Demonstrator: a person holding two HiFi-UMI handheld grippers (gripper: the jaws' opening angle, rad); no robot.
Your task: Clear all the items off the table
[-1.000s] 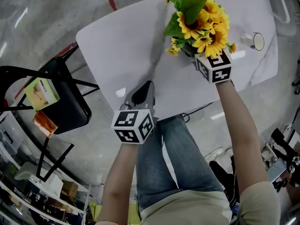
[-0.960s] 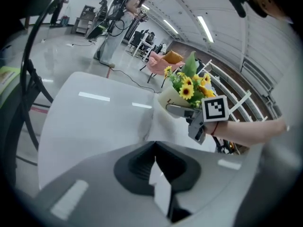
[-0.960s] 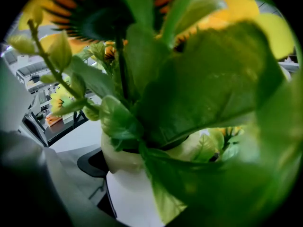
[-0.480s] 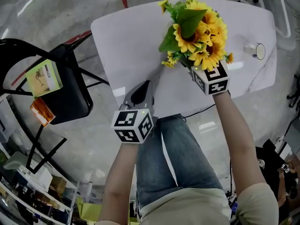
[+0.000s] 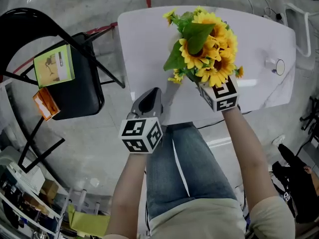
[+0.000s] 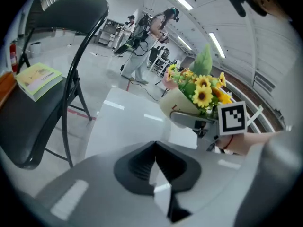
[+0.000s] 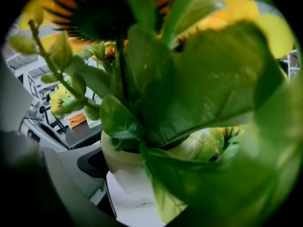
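Gripping the pot (image 6: pixel 173 107) of sunflowers (image 5: pixel 207 44), your right gripper (image 5: pixel 203 86) holds it over the table (image 5: pixel 144 39) (your left gripper (image 5: pixel 153 96) is closed, empty)

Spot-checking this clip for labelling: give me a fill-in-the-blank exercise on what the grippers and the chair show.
The right gripper grips a cream pot of ____.
The left gripper has its jaws ____, with nothing between them.
A green book lies on the seat of the black ____.
Missing words: sunflowers; shut; chair.
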